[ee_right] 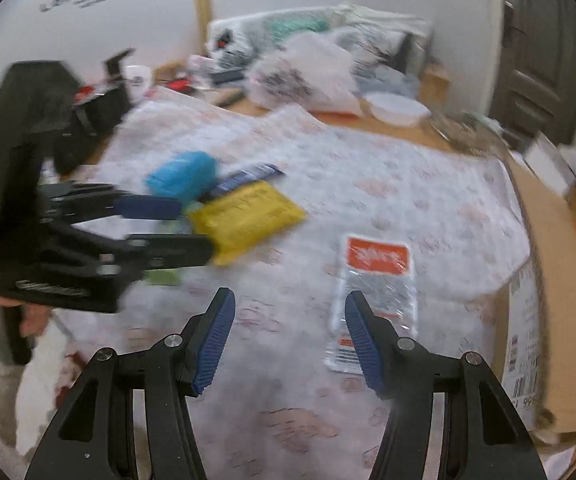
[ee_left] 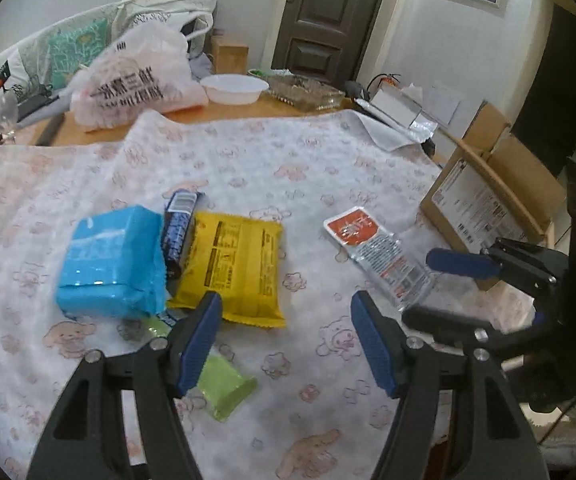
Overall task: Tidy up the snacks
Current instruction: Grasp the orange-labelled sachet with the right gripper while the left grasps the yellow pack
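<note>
Under left gripper [ee_left: 286,312], green packet [ee_left: 224,388] half-hidden

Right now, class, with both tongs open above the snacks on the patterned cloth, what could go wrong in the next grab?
1. The blue packet, dark packet and yellow packet overlap, so the left tongs may catch two or drag the pile.
2. The clear packet with the orange label lies flat; the right tongs could pinch the cloth instead.
3. The small green packet sits under the left tongs and may be knocked aside.
</note>
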